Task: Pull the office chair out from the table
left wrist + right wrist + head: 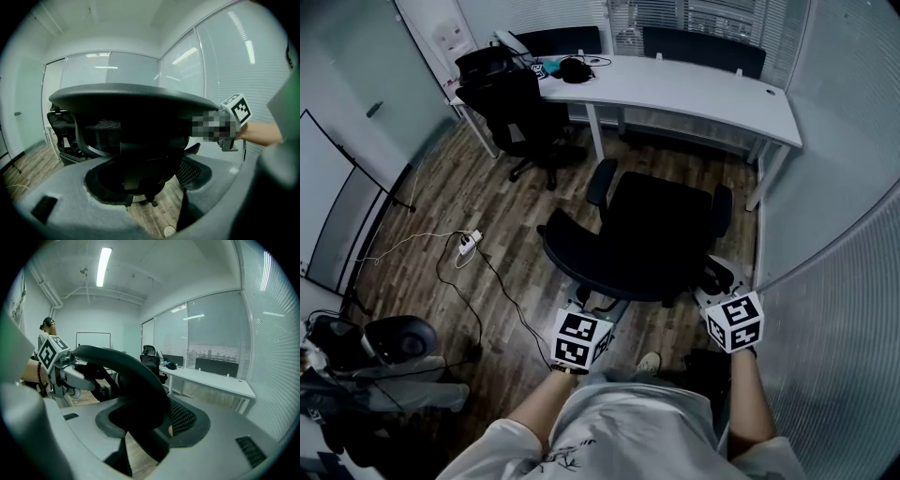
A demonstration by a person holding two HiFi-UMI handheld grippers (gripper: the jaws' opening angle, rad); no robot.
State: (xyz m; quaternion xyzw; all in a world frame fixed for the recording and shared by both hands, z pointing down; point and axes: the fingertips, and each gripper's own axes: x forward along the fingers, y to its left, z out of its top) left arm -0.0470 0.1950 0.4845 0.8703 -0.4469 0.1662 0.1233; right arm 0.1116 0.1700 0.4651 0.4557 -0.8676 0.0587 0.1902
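The black office chair (637, 234) stands on the wood floor, well back from the white table (694, 89), its seat facing the table. Its backrest top is nearest me. My left gripper (589, 314) holds the left end of that backrest rim. My right gripper (712, 286) holds the right end. In the left gripper view the dark backrest (126, 108) fills the gap of the left gripper (140, 185). In the right gripper view the curved rim (126, 366) runs between the jaws of the right gripper (145, 430). The fingertips are hidden behind the chair in the head view.
A second black chair (520, 112) stands at the table's left end. A power strip (469, 242) and cables lie on the floor to the left. Dark bags (394, 339) sit at lower left. A ribbed glass wall (834, 281) runs close on the right.
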